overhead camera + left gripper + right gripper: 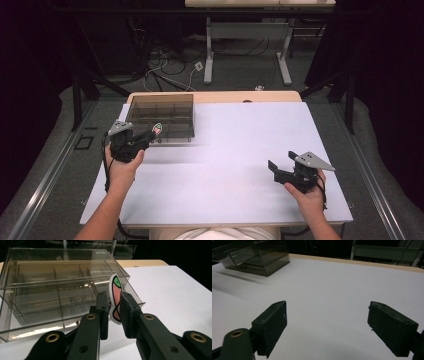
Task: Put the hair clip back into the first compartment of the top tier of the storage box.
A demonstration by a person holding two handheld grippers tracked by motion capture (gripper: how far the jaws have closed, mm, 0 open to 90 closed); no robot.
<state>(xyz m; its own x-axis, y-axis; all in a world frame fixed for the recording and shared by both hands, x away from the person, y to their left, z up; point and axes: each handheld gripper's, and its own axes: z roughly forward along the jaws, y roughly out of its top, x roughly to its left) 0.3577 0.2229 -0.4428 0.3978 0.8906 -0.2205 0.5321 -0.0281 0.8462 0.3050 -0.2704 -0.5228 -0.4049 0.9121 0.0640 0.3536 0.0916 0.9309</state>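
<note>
Flat fish-shaped tag (115,300), pink with green patches and a white rim, sits upper-middle in the left gripper view, pinched edge-on between my left gripper's (113,312) jaws. In the high view it's a small coloured spot (157,129) left of centre, right at the near edge of the box.

Left to right in the high view: left gripper (145,137) clamped on the tag, mid-left, tips up against the clear smoky compartment box (161,117) in the upper left of the white table (235,165). Box has several divided cells; its lid looks tilted up in the left gripper view, and I can't tell which cell sits under the tag. Right gripper (278,170) hangs lower right, well apart from everything; in the right gripper view its jaws stand wide apart over bare table, holding nothing (327,325).

Risks, my guess:
- Only the lower half of the tag is in the pads, so it could pivot or slip if I bump the box rim.
- The tag stands upright, so it may catch on a divider or the slanted lid.
- The box looks light and nothing braces it, so a push from the left could slide it across the table.
- If I let go too early, the tag lands on the table in front of the box.
</note>
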